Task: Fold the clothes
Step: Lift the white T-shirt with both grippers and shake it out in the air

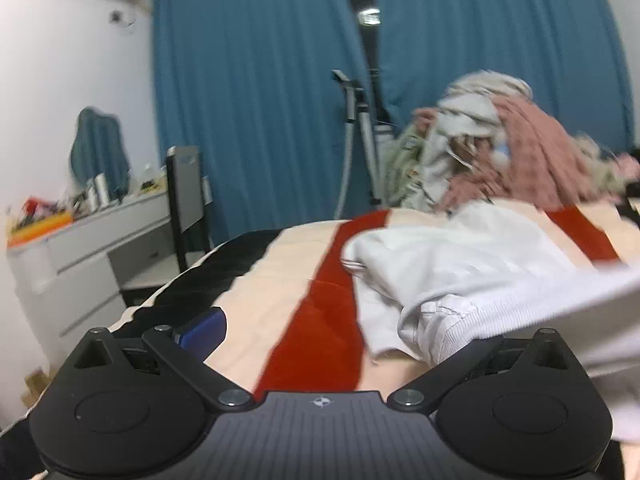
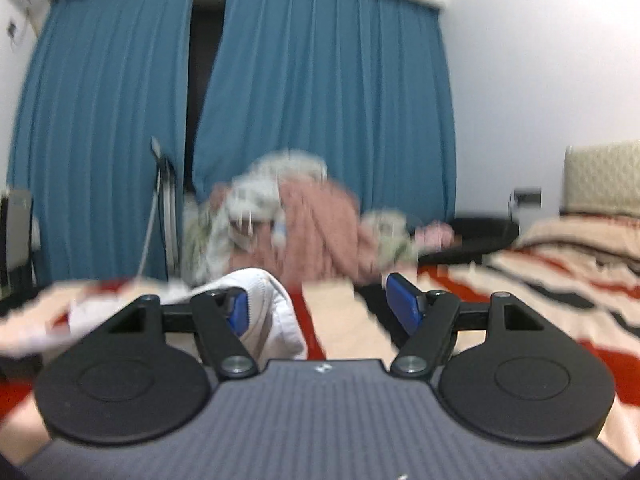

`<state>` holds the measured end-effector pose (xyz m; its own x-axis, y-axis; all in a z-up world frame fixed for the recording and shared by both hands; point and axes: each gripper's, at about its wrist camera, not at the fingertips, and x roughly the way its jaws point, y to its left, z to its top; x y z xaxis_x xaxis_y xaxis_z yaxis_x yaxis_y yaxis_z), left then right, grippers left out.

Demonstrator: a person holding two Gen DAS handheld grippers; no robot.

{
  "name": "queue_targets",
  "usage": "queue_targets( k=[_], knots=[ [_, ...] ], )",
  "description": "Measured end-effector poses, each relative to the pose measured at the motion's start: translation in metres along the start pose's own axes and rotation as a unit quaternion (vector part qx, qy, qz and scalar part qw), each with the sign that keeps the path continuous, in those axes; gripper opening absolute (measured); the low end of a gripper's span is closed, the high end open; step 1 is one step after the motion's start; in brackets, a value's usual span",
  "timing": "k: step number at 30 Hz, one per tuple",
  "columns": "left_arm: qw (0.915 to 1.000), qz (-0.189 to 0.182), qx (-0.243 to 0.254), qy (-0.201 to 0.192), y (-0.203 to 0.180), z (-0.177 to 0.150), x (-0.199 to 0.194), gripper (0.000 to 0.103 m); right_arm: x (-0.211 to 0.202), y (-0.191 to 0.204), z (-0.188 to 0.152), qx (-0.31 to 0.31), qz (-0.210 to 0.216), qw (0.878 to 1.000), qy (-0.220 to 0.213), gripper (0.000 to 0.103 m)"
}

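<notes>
On the striped blanket (image 1: 288,280), in front of the heap of unsorted clothes (image 1: 500,152), a white garment (image 1: 460,264) is spread loosely, bunched and not yet squared. It was likely pulled clear of the heap so that a flat working patch of blanket is available for folding.

The left gripper (image 1: 320,332) is held low over the blanket, on the near side of the garment from the heap. Its jaws are set wide apart: one blue pad (image 1: 202,330) is seen at the left with bare blanket beside it, and the other finger is hidden under a ribbed edge of the white garment, which is draped across that side. Nothing is pinched between the fingers; the cloth seems only to lie over one.

The right gripper (image 2: 324,308) is also spread wide. A fold of the white garment (image 2: 272,312) is seen against its left blue pad (image 2: 239,314), while the right pad (image 2: 404,302) stands well apart with blanket showing in the gap. No grip is made here either, though motion blur makes contact hard to judge.

Both tools are judged to be placed at the garment's near edge so that hem or cuff can be taken and drawn over. The step in hand: early, grasp not yet closed.
</notes>
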<state>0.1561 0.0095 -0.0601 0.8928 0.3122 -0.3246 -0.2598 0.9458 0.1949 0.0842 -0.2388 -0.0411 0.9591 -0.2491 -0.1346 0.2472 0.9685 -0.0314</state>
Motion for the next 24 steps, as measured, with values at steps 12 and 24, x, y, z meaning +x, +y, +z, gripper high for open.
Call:
queue_targets(
  k=[12,24],
  knots=[
    [0.9974,0.023,-0.067,-0.014,0.053,0.009,-0.078,0.103,-0.004,0.014,-0.026,-0.014,-0.003,0.995,0.098,0.070],
    [0.9750,0.066,-0.199,-0.073,0.123,0.035,-0.209,0.103,-0.125,-0.021,0.062,0.119,0.031,0.991,-0.046,0.072]
  ],
)
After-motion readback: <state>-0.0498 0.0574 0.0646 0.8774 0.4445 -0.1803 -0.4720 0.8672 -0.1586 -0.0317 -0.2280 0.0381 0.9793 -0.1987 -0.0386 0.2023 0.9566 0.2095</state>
